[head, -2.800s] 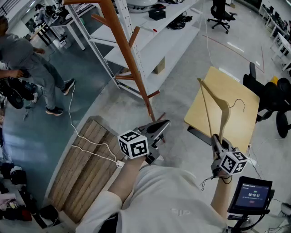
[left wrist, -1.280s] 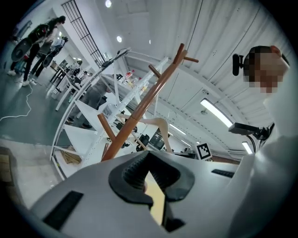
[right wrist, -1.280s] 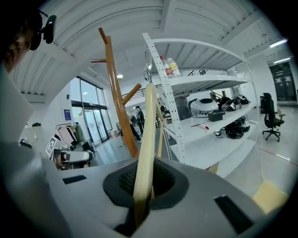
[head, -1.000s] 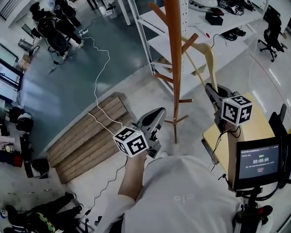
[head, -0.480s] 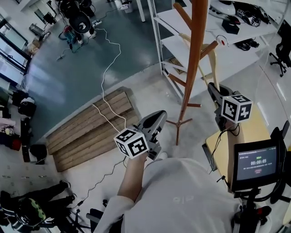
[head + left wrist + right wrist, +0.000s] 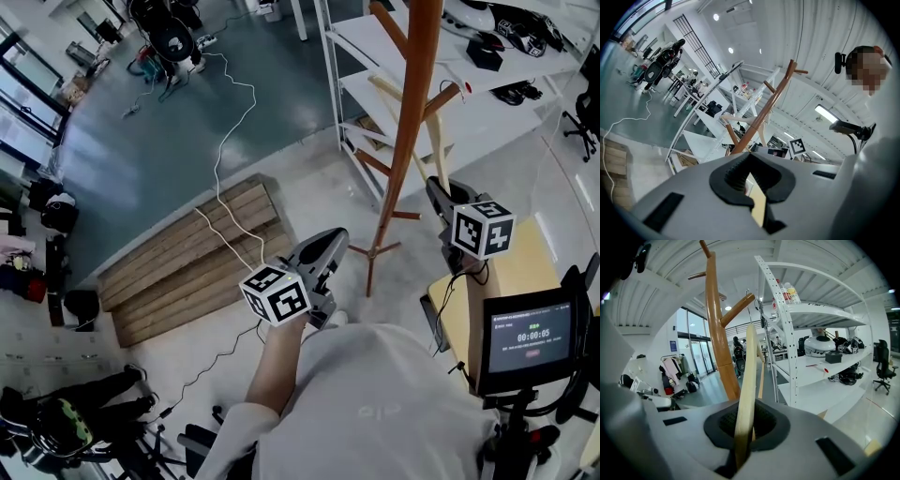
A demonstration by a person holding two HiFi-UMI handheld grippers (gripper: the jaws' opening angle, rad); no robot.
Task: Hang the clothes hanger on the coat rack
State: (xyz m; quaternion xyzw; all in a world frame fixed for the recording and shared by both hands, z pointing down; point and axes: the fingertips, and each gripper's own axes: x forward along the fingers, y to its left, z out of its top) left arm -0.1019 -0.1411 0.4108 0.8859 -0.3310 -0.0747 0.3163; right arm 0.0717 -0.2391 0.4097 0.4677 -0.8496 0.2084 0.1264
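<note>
The brown wooden coat rack (image 6: 412, 122) stands on the floor in front of me, its pegs angling upward. My right gripper (image 6: 437, 194) is shut on one arm of the pale wooden hanger (image 6: 434, 131), which rises just right of the pole. In the right gripper view the hanger's arm (image 6: 749, 376) runs up from the jaws, with the rack's pole (image 6: 719, 338) close on its left and a peg (image 6: 738, 305) above. The left gripper (image 6: 326, 251) is shut and holds nothing, left of the rack's base. In the left gripper view the rack (image 6: 759, 117) leans across the middle.
White shelving (image 6: 375, 66) stands right behind the rack. A wooden pallet (image 6: 187, 262) and a white cable (image 6: 225, 150) lie on the floor to the left. A yellow table (image 6: 530, 267) and a small screen (image 6: 530, 337) are at my right.
The right gripper has carried the hanger from above the yellow table to beside the coat rack's pole, then sunk slightly in the last second. The left gripper has drifted a little and stays shut.
</note>
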